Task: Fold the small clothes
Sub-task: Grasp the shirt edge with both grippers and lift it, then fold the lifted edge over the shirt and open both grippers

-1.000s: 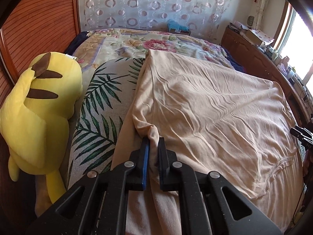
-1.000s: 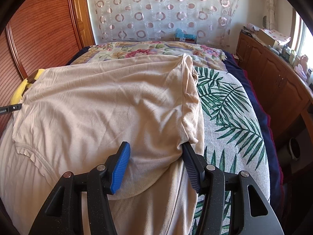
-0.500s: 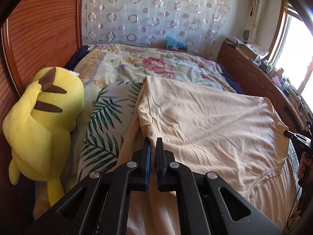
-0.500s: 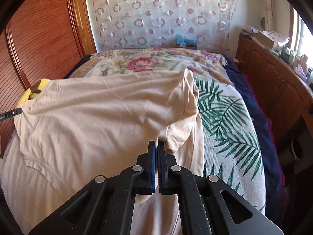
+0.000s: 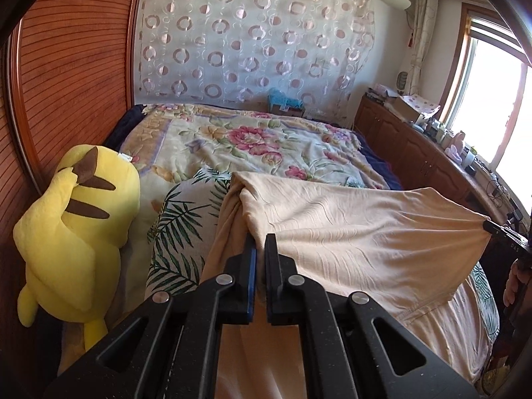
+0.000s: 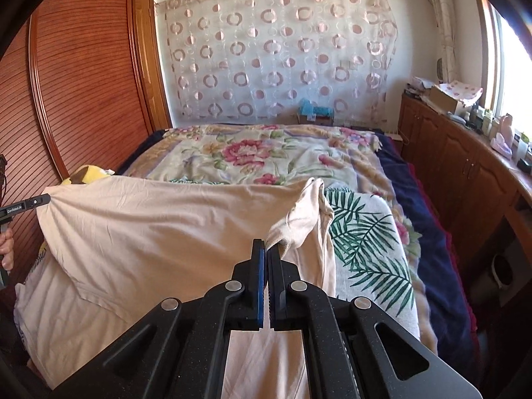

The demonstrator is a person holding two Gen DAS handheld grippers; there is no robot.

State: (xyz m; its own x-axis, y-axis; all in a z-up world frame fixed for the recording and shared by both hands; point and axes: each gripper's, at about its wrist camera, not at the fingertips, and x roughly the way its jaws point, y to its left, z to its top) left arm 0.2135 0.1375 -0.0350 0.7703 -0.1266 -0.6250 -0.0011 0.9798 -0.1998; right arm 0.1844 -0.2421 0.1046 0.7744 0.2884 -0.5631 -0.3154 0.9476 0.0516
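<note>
A beige T-shirt (image 5: 349, 226) is stretched between my two grippers, lifted above the bed. My left gripper (image 5: 260, 242) is shut on its left shoulder. My right gripper (image 6: 266, 244) is shut on the right shoulder by the sleeve (image 6: 306, 209). The shirt (image 6: 159, 229) hangs taut between them, its lower part still draped on the bed. The right gripper's tip shows at the right edge of the left wrist view (image 5: 492, 227). The left gripper's tip shows at the left edge of the right wrist view (image 6: 41, 201).
A yellow plush toy (image 5: 76, 229) lies at the bed's left side by the wooden wardrobe (image 5: 73, 60). A palm-leaf towel (image 6: 369, 249) and a floral blanket (image 5: 252, 143) cover the bed. A wooden cabinet (image 6: 465, 179) with clutter runs along the right under the window.
The right gripper closed on the shirt's right shoulder. Both grippers then rose, lifting the top of the shirt off the bed and pulling it taut.
</note>
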